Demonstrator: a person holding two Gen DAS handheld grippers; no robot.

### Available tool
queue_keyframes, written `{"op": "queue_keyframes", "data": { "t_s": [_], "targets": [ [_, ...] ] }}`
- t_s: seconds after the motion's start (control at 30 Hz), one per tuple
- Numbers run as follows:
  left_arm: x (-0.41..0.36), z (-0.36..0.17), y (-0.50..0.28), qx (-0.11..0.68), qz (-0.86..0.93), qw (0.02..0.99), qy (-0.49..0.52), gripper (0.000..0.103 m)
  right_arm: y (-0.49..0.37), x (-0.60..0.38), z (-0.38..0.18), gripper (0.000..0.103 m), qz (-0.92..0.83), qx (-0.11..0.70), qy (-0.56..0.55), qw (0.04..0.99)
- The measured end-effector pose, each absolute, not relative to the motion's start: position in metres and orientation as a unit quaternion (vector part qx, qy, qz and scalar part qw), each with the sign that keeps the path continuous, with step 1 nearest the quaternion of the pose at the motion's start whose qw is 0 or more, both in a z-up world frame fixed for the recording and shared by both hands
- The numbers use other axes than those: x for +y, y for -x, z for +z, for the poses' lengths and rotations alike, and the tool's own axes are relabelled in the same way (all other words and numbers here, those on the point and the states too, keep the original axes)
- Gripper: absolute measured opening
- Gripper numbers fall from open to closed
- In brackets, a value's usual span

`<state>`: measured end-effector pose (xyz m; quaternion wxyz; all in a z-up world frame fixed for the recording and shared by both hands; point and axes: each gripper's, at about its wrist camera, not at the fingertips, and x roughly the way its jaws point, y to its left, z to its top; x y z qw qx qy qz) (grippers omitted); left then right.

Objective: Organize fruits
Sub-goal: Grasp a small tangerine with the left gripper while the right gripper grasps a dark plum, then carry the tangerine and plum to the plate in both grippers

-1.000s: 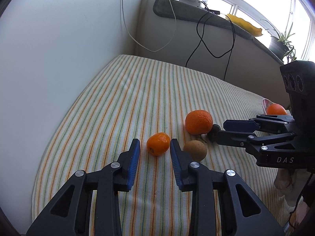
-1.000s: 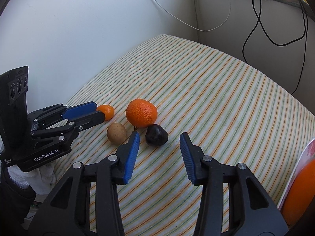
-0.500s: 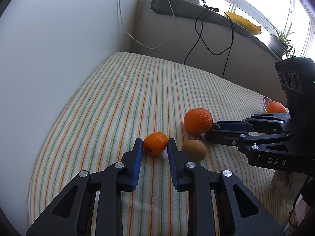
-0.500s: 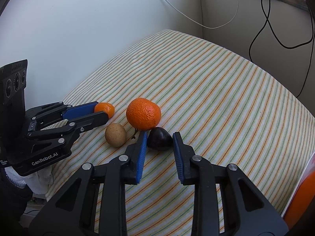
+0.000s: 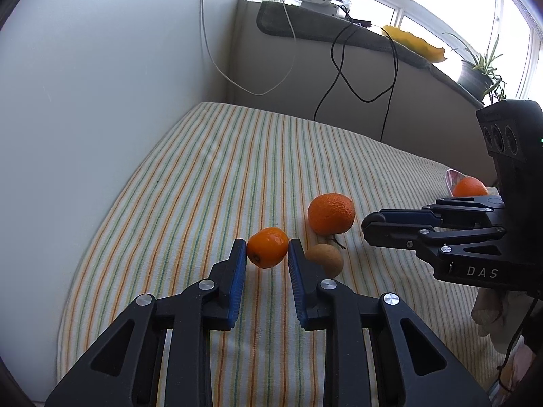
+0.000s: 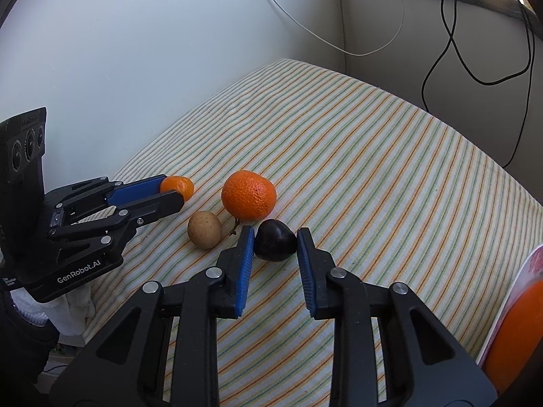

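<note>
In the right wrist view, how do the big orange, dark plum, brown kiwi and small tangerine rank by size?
1. Bumpy big orange.
2. Dark purple plum, nearer the camera, so unsure.
3. Brown oval kiwi.
4. Small smooth tangerine, partly hidden.

You face a white wall [image 5: 101, 84]; right of it, bright windows [image 5: 441, 6] above a sill [image 5: 373, 37] with a potted plant [image 5: 478, 74].

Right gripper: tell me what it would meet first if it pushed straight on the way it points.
The right gripper is already shut on the dark plum. Pushed on, it would likely press the plum into the striped cloth; the large orange lies just beyond, though depth is unclear.
</note>
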<state>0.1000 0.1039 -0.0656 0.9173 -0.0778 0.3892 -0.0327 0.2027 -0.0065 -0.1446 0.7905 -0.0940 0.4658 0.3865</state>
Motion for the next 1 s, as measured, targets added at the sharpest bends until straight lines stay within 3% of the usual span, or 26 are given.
{"op": "queue_keyframes", "data": {
  "t_s": [1.0],
  "targets": [
    [0.016,-0.015,-0.089,0.341,-0.108,0.933,0.041,0.023,-0.175,-0.107,-0.073,0.027,0.368,0.409,0.029,0.835]
  ]
}}
